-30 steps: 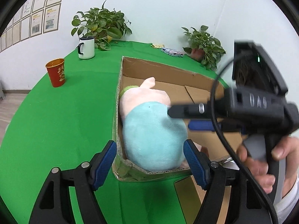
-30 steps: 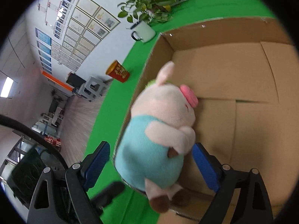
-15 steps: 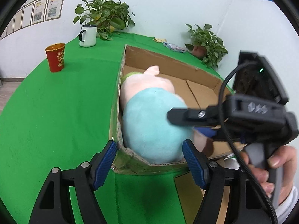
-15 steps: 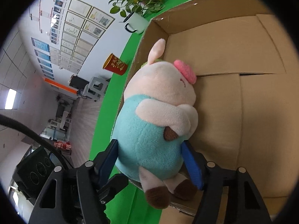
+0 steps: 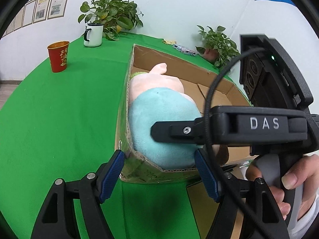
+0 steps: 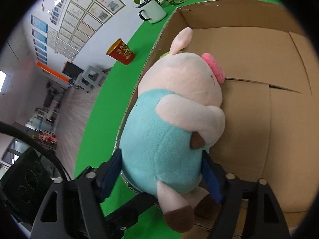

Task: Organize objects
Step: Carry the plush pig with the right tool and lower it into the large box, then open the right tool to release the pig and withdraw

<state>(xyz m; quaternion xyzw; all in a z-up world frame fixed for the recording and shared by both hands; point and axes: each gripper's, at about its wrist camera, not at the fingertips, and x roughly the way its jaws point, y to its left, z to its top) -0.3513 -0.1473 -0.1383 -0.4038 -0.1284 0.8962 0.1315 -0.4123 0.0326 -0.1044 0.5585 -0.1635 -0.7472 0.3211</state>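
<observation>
A plush pig (image 6: 171, 123) in a light blue outfit lies against the left wall of an open cardboard box (image 6: 259, 63). My right gripper (image 6: 161, 177) is shut on the pig's blue body, its blue pads pressing both sides. In the left wrist view the pig (image 5: 159, 119) shows inside the box (image 5: 127, 103), with the right gripper's body across it. My left gripper (image 5: 159, 173) is open and empty, just outside the box's near corner.
A red cup (image 5: 58, 56) and a white enamel mug (image 5: 93, 34) stand on the green table (image 5: 49, 119) at the far left. Potted plants (image 5: 218, 43) stand along the back wall. A loose cardboard flap (image 5: 205, 209) lies by the box's near side.
My right gripper has closed from wide open onto the pig's blue body and moved in closer. My left gripper stayed open near the box corner.
</observation>
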